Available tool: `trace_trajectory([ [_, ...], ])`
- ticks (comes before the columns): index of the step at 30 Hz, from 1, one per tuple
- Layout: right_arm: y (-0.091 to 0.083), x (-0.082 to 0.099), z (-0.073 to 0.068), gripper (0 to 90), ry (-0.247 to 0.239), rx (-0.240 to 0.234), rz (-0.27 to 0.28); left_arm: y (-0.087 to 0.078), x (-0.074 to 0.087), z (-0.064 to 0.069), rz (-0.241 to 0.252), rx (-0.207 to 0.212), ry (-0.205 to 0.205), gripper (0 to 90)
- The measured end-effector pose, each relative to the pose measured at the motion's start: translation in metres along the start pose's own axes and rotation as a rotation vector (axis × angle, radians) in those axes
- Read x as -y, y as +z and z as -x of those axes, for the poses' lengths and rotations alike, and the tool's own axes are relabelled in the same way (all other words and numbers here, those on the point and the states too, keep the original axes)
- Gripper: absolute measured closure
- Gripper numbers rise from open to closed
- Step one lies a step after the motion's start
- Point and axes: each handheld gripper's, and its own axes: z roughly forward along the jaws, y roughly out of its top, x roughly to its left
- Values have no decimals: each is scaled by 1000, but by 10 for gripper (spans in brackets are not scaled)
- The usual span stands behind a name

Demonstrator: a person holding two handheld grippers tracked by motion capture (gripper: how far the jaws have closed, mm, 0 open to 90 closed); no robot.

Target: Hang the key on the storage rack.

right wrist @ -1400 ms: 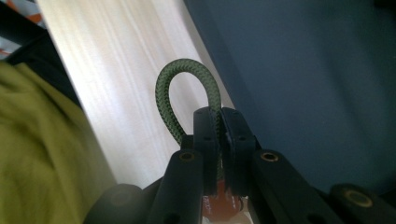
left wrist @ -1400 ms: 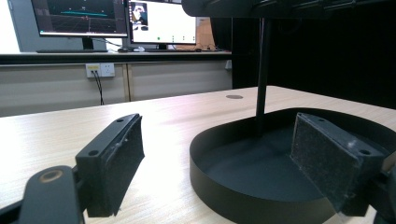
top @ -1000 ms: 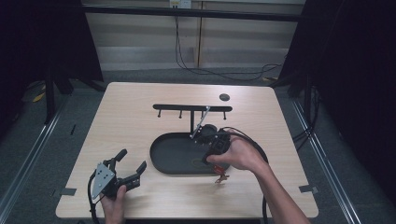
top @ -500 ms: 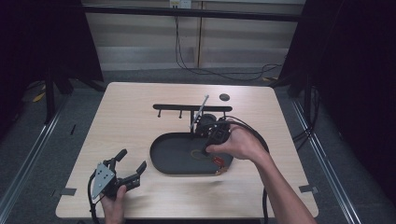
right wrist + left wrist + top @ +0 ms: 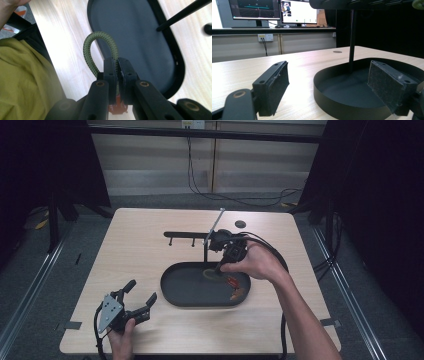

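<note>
Right gripper [image 5: 117, 72], clamped shut on the green cord loop [image 5: 100, 47] above the black oval tray [image 5: 172, 292], should keep firm grip and lift its loop squarely onto the hook rack [image 5: 186, 235].

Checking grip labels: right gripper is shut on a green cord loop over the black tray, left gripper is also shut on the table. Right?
Not quite. The left gripper is open: the left gripper view shows its jaws wide apart with nothing between them. The rest holds: the right gripper is shut on the green cord loop over the black tray.
</note>
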Motion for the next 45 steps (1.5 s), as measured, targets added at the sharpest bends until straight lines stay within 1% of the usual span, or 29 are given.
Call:
trace_trajectory([
  [2,-6,-4,1,857,-9,1,12,0,0,0,0,-1,4,168],
  [3,-6,-4,1,857,-9,1,12,0,0,0,0,-3,2,168],
  [4,-9,-6,2,856,-20,7,21,0,0,0,0,-3,2,168],
  [6,-12,-8,4,857,-21,12,24,0,0,0,0,2,3,168],
  [11,-17,-9,10,857,-15,17,39,0,0,0,0,2,-1,168],
  [12,-21,-10,13,856,-3,25,45,0,0,0,0,2,-1,168],
  [17,-30,-12,19,857,3,34,67,0,0,0,-1,2,-1,168],
  [21,-34,-17,24,856,20,45,74,0,0,0,-1,2,-1,168],
  [26,-36,-24,28,856,17,54,73,0,0,0,0,2,-1,168],
  [28,-39,-27,30,856,13,58,89,0,0,0,0,3,-2,168],
  [31,-39,-29,33,856,17,68,92,0,0,0,-1,5,3,168],
  [32,-36,-31,37,856,26,75,82,0,0,0,0,4,3,168],
  [33,-35,-31,38,855,31,78,81,0,0,0,3,6,-2,168],
  [37,-28,-31,45,855,45,87,76,0,0,0,3,7,-1,168],
  [38,-27,-31,46,855,43,94,76,0,0,0,3,7,-1,168],
  [42,-25,-31,50,854,59,100,88,0,0,0,3,7,-2,168],
  [45,-23,-31,52,853,67,118,83,0,0,0,3,7,-2,168],
])
